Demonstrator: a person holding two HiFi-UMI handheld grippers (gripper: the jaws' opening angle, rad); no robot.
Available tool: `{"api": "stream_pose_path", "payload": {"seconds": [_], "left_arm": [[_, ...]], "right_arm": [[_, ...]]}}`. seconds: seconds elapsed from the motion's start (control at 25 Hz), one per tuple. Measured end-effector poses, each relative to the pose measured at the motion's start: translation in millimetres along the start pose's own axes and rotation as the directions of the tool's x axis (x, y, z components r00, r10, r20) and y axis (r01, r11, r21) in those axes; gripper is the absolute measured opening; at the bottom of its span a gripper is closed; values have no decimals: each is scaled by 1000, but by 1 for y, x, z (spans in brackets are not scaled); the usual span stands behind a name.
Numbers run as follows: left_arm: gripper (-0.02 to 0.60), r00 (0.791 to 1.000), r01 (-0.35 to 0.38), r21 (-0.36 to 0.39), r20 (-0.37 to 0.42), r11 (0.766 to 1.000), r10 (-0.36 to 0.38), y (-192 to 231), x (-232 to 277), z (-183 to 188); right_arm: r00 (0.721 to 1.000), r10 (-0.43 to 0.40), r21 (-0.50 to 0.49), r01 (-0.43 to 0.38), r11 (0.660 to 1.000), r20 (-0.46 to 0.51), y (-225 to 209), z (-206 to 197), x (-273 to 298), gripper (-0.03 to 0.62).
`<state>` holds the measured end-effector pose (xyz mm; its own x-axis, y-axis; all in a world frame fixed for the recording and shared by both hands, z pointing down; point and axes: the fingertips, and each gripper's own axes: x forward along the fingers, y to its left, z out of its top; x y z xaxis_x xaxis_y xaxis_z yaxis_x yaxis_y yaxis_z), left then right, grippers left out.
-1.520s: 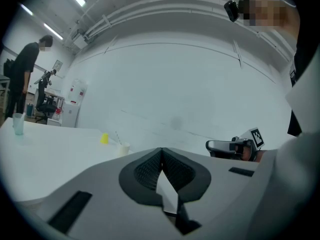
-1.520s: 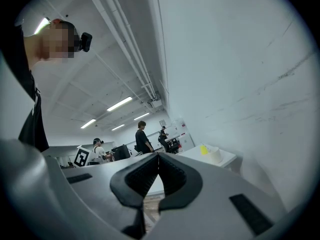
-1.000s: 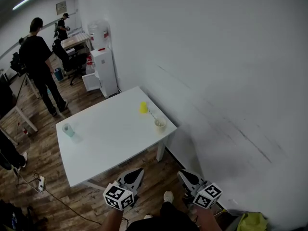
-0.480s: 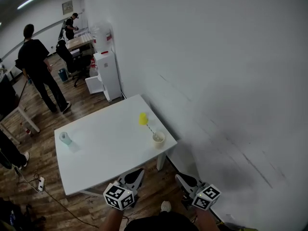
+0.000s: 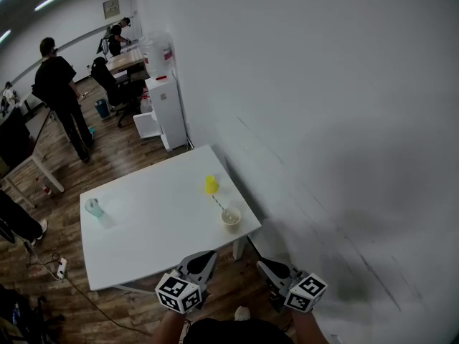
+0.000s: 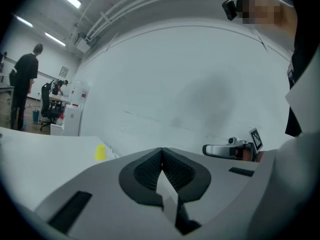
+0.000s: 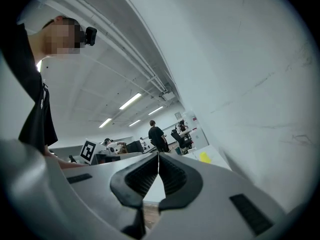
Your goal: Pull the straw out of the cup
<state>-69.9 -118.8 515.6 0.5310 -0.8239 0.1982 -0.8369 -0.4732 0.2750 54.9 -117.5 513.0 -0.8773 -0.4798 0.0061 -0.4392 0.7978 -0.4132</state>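
A cream cup (image 5: pixel 231 217) stands near the right corner of the white table (image 5: pixel 158 228), with a striped straw (image 5: pixel 217 203) leaning out of it toward the upper left. Both grippers hang well short of the table, near the person's body. My left gripper (image 5: pixel 204 258) is shut with nothing in it, jaw tips touching in the left gripper view (image 6: pixel 161 151). My right gripper (image 5: pixel 264 265) is likewise shut and empty, as the right gripper view (image 7: pixel 158 156) shows. The cup is hidden in both gripper views.
A yellow cup (image 5: pixel 210 184) stands upside down behind the cream cup, also seen as the yellow cup (image 6: pixel 100 152). A pale teal cup (image 5: pixel 94 207) sits at the table's left. A white wall runs along the right. A person (image 5: pixel 66 99), chairs and a water dispenser (image 5: pixel 163 99) stand beyond.
The head view has shifted, so the table sits a little lower and nearer in frame. Both grippers stay shut in about the same place by the body.
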Motion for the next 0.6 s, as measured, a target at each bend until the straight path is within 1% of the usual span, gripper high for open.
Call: {"api": "stream_pose_path", "payload": {"seconds": [0.12,0.4,0.6], "left_arm": [[14,1000,-23,-7,-6,1000,23,2,9,-4],[14,996,-72,-36,-49,997,70,13,22,-13],[14,996,-73,-42,-59,996,71,23,32,-13]], "right_arm": [[1000,21,5,-21,1000,-19,-12,-2,0,21],[999,32,28,-31,999,-29,-27,-1,2,21],[999,23,35,-22,999,-39,-36,0,11,21]]}}
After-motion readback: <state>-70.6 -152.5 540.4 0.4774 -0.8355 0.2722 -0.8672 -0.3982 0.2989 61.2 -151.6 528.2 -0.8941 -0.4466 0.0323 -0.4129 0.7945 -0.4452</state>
